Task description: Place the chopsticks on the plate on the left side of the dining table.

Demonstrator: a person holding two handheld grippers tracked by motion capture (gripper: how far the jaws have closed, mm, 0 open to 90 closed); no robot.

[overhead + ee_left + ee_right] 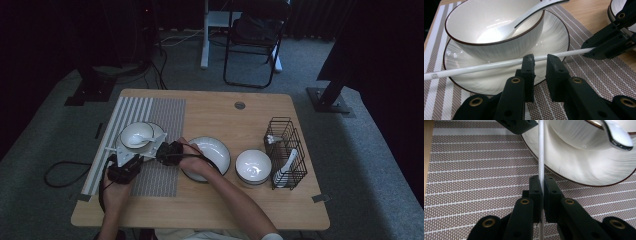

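Bowl (494, 32) and plate (554, 37) crowd the tools' front.

Only marking showing is a tiny square logo near the end of the white chopstick (474, 68), and it's too small to be reading.

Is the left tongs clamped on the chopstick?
No, the left tongs stand apart, with the white chopstick lying across the gap.

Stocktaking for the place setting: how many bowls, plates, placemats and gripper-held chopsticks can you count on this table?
Bowls: 2
Plates: 2
Placemat: 1
Held chopstick: 1
Total: 6
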